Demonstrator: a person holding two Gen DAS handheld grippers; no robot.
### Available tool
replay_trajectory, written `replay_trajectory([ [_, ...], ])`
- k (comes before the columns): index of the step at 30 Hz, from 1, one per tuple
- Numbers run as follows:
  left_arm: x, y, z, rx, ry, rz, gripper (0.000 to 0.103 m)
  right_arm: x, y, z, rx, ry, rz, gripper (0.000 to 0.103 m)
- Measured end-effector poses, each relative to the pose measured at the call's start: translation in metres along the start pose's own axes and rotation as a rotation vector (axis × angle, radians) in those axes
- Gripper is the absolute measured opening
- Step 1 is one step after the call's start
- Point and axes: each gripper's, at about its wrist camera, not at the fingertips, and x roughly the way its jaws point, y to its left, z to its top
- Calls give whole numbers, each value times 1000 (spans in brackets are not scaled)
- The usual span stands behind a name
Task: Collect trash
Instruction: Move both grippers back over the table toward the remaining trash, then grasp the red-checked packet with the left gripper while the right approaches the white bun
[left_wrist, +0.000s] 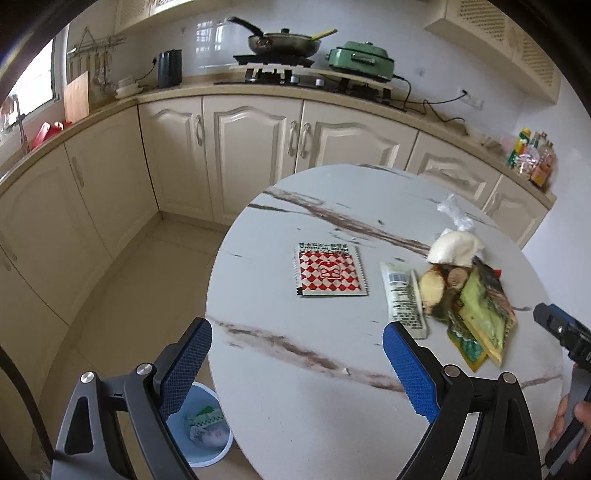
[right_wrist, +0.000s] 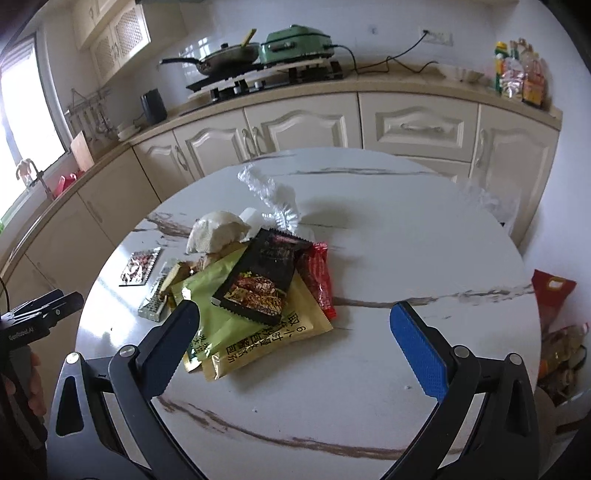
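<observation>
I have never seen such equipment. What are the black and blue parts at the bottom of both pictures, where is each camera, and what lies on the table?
They are hand-held grippers; a person holds one in each hand, with a camera on each looking along its two fingers. One picture comes from the left gripper, the other from the right gripper. Both stand open and hold nothing. On the round marble table lie a red-checked packet, a small tube and a pile of wrappers with crumpled tissue. On the floor beside the table stands a blue bin, already holding some trash.
</observation>
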Motion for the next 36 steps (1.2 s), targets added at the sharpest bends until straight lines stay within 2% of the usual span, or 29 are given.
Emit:
replay_trajectory([
  [5, 17, -1, 2, 6, 22, -7, 92, 7, 4, 0, -15, 18, -3, 103],
  [8, 24, -3, 5, 9, 28, -10, 92, 10, 2, 5, -6, 18, -66, 103],
  [12, 34, -6, 9, 24, 33, -13, 92, 13, -1, 9, 2, 17, -73, 103],
  [16, 55, -13, 15, 64, 80, 38, 92, 15, 2, 10, -1, 24, -64, 103],
  [19, 72, -13, 23, 38, 121, -13, 92, 14, 6, 9, -9, 24, -59, 103],
  [21, 78, -15, 28, 26, 120, -45, 92, 13, 5, 8, -10, 25, -60, 103],
  [28, 109, -26, 45, 72, 109, 68, 92, 9, -4, 7, 8, 24, -74, 103],
  [31, 116, -33, 46, 98, 98, 70, 91, 9, -7, 9, 8, 23, -75, 103],
  [33, 118, -36, 47, 102, 88, 62, 83, 11, -8, 12, 3, 24, -77, 103],
  [34, 117, -38, 47, 112, 78, 49, 71, 12, -7, 14, 1, 25, -77, 103],
  [36, 119, -41, 47, 128, 75, 33, 65, 16, -7, 18, -6, 29, -72, 103],
])
